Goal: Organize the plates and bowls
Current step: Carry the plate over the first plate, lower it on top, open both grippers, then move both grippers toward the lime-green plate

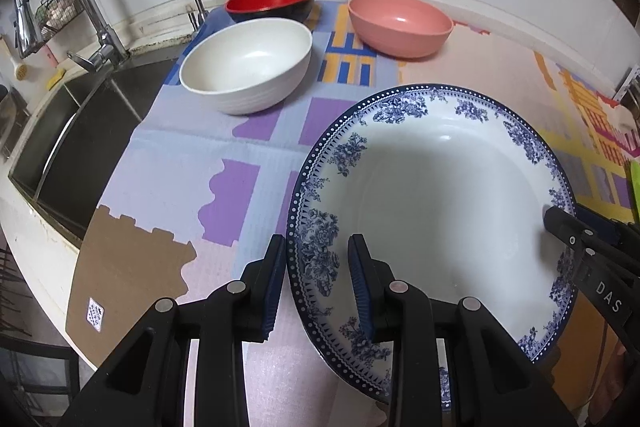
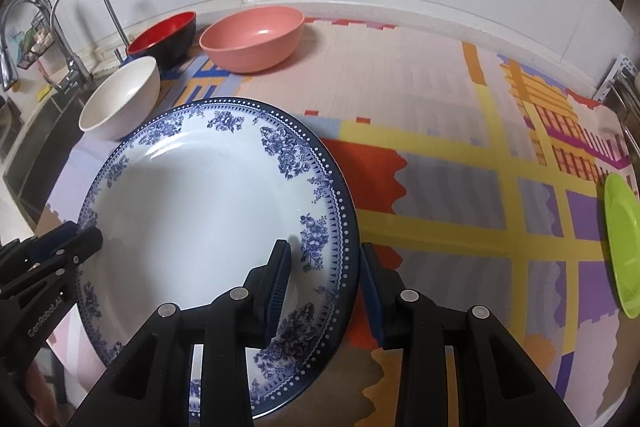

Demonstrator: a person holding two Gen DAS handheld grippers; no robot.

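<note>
Plate (image 1: 440, 211): a wide white dish with a blue flowered rim is sitting between the two grippers, over the patterned mat; its left rim is lying between the left fingers, its right rim between the right fingers. Whether its underside is touching the mat I cannot tell.
Left gripper (image 1: 316, 287): it is pointing steeply down at the plate's left rim, one finger outside the rim and one over the inner face. Its fingers are standing narrowly apart, straddling the rim; whether the pads are pressing on it I cannot tell.
Right gripper (image 2: 324, 287): it is doing the same on the plate's right rim, one finger (image 2: 276, 283) lying over the white inner face, the other outside the rim above the mat. A narrow gap is showing; grip not certain.
White bowl (image 1: 248, 67): it is standing upright on the mat, far and left of the plate, near the sink.
Red bowl (image 1: 272, 1): red inside and black outside, it is standing just behind the white bowl, by the wall.
Pink bowl (image 1: 400, 23): it is standing at the far edge of the mat, right of the red bowl, well apart from the plate.
Green plate (image 2: 624, 247): it is showing only partly at the right edge of the right wrist view, on the mat.
Mat (image 2: 460, 167): a colourful block-patterned sheet is covering the counter.
Sink (image 1: 80, 147): it is lying left of the mat, with two taps (image 1: 100, 39) rising behind it.
</note>
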